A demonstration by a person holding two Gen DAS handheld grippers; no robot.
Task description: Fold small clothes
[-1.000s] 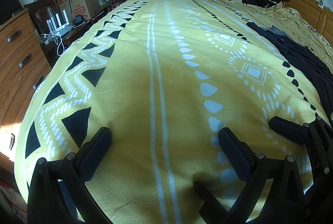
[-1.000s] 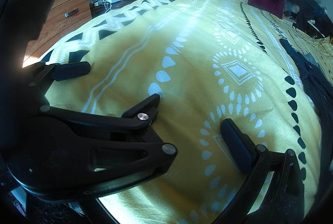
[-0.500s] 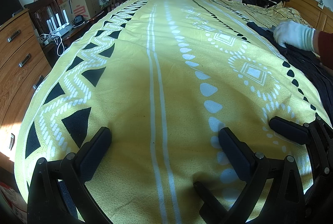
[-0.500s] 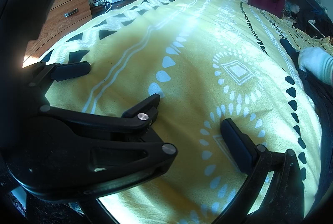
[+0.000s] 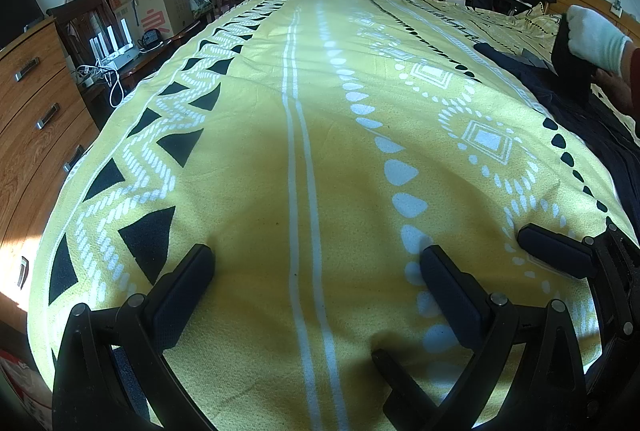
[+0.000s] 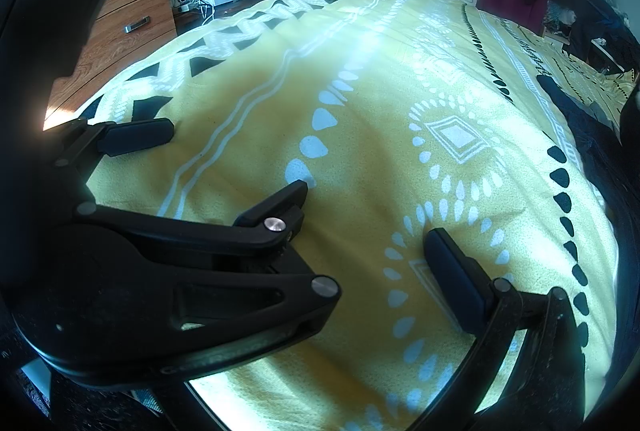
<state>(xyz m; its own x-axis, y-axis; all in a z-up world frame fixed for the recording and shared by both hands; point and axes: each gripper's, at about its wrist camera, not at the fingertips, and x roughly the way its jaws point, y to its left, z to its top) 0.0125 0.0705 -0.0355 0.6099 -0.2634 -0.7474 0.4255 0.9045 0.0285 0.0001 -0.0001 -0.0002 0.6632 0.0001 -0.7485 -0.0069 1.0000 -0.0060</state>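
Both tools, left tool (image 5: 316,271) and right tool (image 6: 364,223), I see spread wide, empty, on the bed (image 5: 248,151); gloved hand (image 5: 596,37) grips dark garment (image 5: 572,63) upper right.

Right gripper (image 6: 364,227): jaws wide apart, low over the bedspread
Left gripper (image 6: 136,135): beside it, one finger visible, resting on the cloth
Bedspread (image 6: 372,91): yellow, white and black pattern
Dark garment (image 6: 580,123): lies along the bedspread's right edge
Dresser (image 6: 132,15): wooden, upper left
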